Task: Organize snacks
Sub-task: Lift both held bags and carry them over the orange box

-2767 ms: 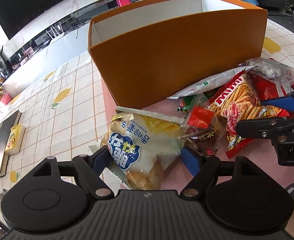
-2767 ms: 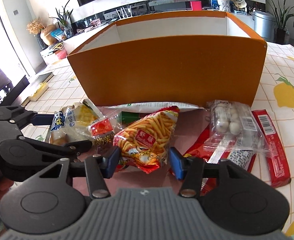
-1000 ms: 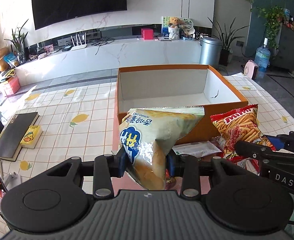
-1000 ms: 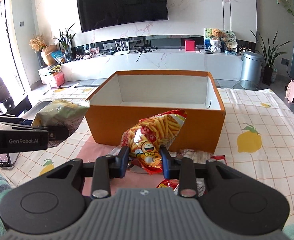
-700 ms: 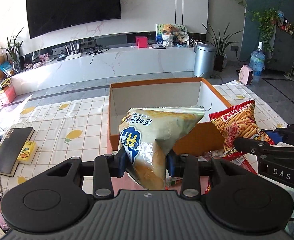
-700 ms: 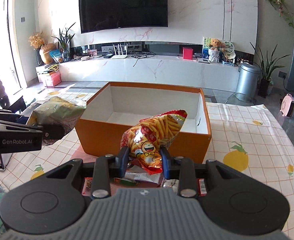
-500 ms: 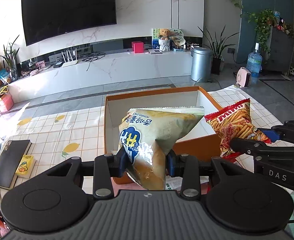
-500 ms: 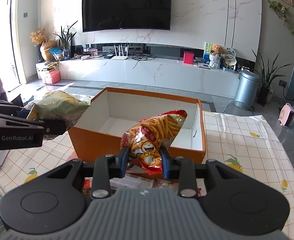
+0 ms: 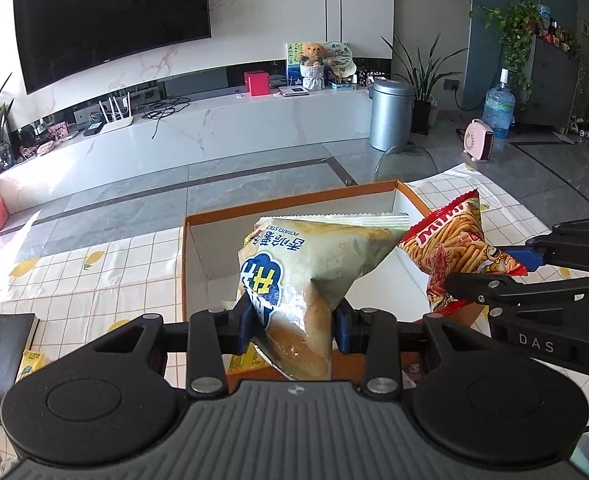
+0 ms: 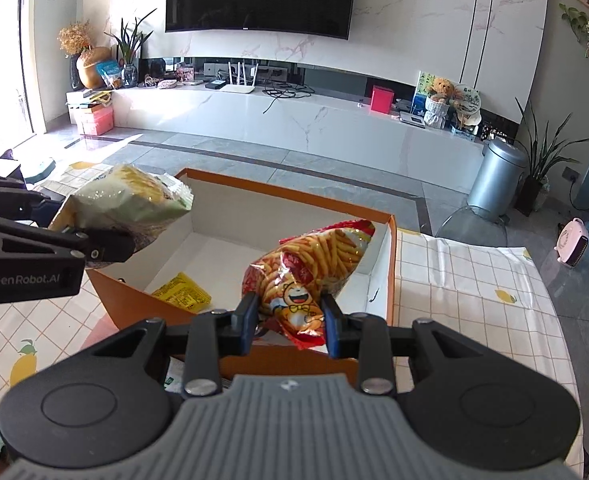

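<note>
Above the open orange box [image 9: 290,208], both grippers carry a snack bag. Left gripper [image 9: 294,320]: blue fingers [image 9: 243,320] narrow, clamped on lower corner of pale potato-chip bag [image 9: 314,276], blue logo facing camera, bag standing up from the fingers with its sealed top edge level. From the right wrist view the same chip bag [image 10: 134,204] hangs over the box's left wall. Right gripper [image 10: 290,320]: fingers [image 10: 332,330] narrow, pinching bottom end of red fry-stick bag [image 10: 310,272], cartoon face on front, bag tilted up and to the right over the box interior. In the left view the red bag [image 9: 450,252] sits just right of the chip bag, the two nearly touching; cannot tell if they do. Box interior white, a small yellow packet [image 10: 182,294] lying on its floor near the front left corner. Box stands on the counter [image 10: 474,292], covered in white checked cloth with lemon print. Dark book [image 9: 2,360] on the counter at far left, well apart from the box. More wrappers partly hidden beneath the grippers, too covered to identify. Sleeve edge at lower right of the left view.
</note>
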